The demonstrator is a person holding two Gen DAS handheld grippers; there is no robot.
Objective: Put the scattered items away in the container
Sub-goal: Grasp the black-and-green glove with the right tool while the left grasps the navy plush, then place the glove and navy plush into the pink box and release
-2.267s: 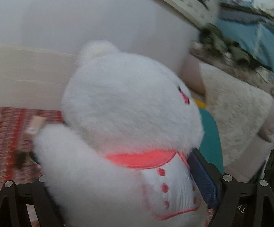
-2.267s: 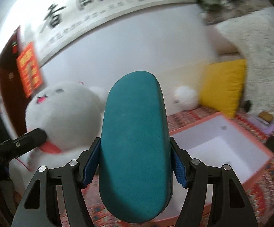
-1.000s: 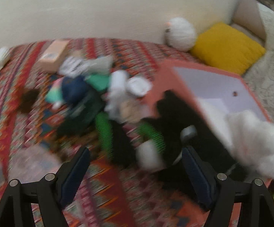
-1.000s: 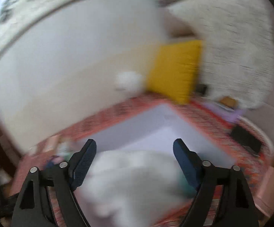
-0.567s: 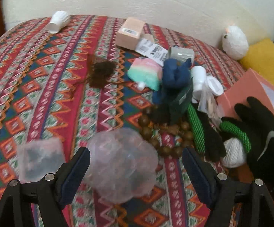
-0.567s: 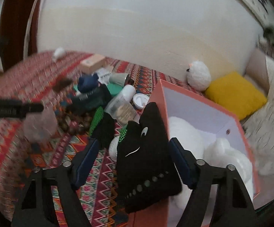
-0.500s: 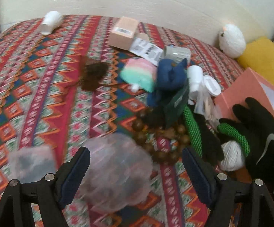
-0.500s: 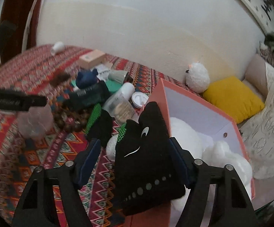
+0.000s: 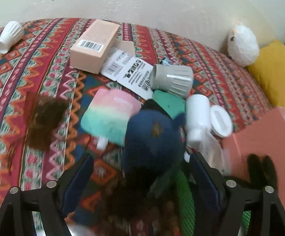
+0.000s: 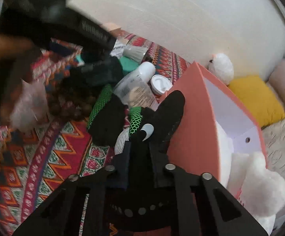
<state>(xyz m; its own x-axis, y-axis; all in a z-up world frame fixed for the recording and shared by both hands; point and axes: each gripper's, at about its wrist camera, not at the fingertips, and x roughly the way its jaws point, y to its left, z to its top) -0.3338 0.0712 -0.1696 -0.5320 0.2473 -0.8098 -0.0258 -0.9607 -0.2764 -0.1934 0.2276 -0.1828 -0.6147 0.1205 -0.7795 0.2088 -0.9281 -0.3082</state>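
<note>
The left gripper (image 9: 141, 175) has a matte black frame of open triangular struts, with a round silver screw head at each joint, two to a side. Its two fingers (image 9: 77, 181) are flat black paddles faced with dark blue pads. The right gripper (image 10: 139, 163) is built the same way: black angular linkage, four silver screw heads across the top, dark blue padding on the inner faces of the fingers (image 10: 122, 169). Seen from the right wrist view, the left gripper's black body carries a line of small white lettering, too blurred to read
</note>
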